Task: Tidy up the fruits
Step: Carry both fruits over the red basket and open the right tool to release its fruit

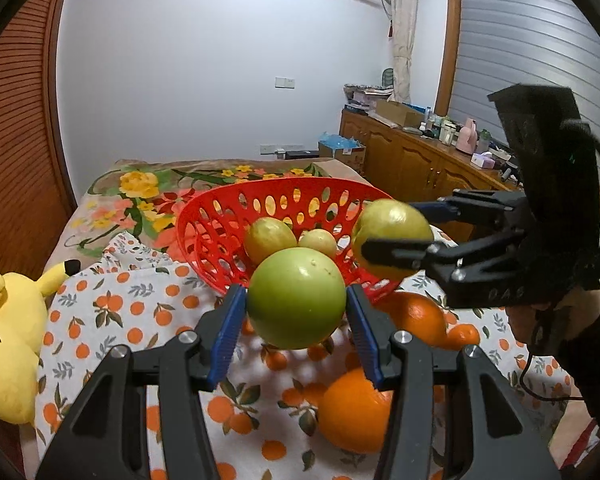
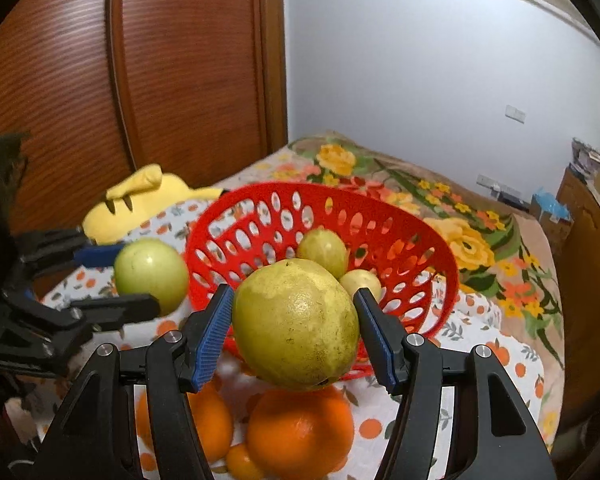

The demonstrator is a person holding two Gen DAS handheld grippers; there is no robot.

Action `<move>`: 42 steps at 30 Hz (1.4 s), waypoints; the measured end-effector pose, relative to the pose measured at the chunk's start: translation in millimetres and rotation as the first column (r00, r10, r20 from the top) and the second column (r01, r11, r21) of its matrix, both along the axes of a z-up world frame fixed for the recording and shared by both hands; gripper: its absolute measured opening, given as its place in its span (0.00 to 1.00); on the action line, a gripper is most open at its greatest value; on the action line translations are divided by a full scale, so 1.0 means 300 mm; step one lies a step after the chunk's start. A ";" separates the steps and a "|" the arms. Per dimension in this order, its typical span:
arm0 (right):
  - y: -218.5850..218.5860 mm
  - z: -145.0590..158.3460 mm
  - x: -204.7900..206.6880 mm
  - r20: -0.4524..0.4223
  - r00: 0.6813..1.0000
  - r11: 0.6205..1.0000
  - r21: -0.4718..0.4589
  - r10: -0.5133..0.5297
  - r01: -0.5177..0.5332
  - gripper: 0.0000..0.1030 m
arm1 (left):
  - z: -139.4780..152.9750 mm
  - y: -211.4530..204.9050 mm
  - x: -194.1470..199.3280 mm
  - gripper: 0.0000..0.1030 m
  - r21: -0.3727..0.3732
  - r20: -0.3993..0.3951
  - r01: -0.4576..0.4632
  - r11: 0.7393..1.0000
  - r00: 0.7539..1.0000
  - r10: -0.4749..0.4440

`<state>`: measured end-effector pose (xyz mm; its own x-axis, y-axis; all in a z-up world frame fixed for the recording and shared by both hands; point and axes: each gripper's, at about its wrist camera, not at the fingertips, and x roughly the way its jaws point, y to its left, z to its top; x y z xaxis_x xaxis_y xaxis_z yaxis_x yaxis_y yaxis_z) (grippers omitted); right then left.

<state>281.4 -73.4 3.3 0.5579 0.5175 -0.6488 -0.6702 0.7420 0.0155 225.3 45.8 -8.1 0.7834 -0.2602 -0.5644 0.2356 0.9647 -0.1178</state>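
Note:
My left gripper (image 1: 296,304) is shut on a round green fruit (image 1: 296,298), held in the air just in front of the red perforated basket (image 1: 220,216). My right gripper (image 2: 296,320) is shut on a larger yellow-green fruit (image 2: 296,324), also lifted near the basket's (image 2: 440,264) rim. Each gripper shows in the other's view: the right one (image 1: 396,236) with its fruit (image 1: 392,222) at the right, the left one (image 2: 120,280) with the green fruit (image 2: 152,274) at the left. Two small yellow-green fruits (image 1: 270,238) (image 1: 318,242) lie inside the basket. Oranges (image 1: 354,414) (image 1: 416,316) sit on the cloth below.
An orange-print cloth (image 1: 140,312) covers a bed with a floral blanket (image 1: 140,188). A yellow plush toy (image 1: 8,340) lies at the left. A wooden wardrobe (image 2: 180,80) stands behind, and a wooden cabinet (image 1: 412,160) crowded with items runs along the right wall.

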 end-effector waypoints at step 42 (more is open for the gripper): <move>0.050 -0.114 0.148 -0.147 0.989 0.994 -0.101 0.019 -0.034 0.62 | -0.051 0.024 0.171 0.49 0.019 -0.043 -0.012 1.000 0.999 0.013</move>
